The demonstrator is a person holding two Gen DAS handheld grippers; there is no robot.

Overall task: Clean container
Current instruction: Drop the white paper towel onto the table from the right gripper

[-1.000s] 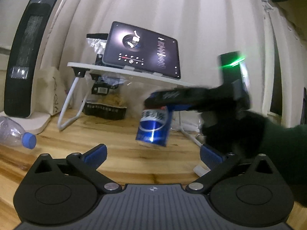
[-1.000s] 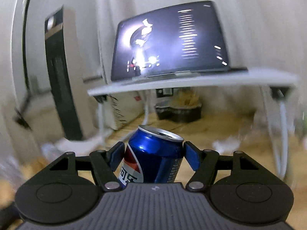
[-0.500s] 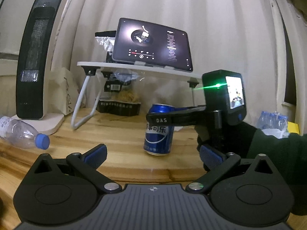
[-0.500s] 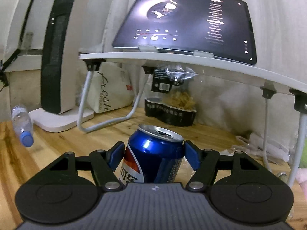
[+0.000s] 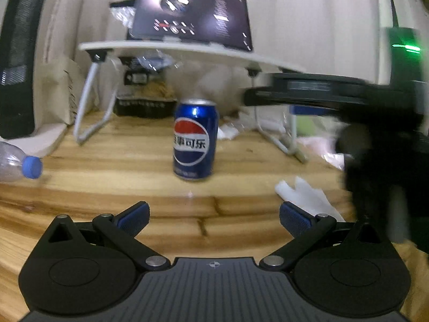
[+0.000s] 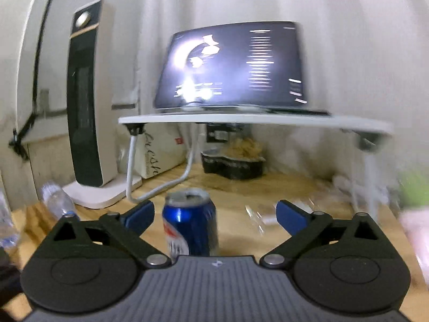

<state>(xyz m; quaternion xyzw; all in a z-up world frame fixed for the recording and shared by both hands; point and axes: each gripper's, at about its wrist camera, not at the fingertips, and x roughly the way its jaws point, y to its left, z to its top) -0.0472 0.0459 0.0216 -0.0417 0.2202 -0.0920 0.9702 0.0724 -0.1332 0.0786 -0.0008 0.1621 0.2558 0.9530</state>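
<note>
Wooden planking (image 5: 134, 161) carries, from left to right, a toppled plastic bottle (image 5: 18, 165), an upright blue cola can (image 5: 195, 141) out in front of a white folding lap desk (image 5: 187, 51) with a tablet (image 5: 193, 21) on it, and crumpled white tissue (image 5: 305, 196). Both the left gripper (image 5: 213, 214) and the right gripper (image 6: 214, 213) have their fingers spread wide around nothing, the can standing free just ahead of the right one. Opened and probably near empty, it should be light, thin-walled, slick and easily dented, so a gentle squeeze across mid-body seems best.
</note>
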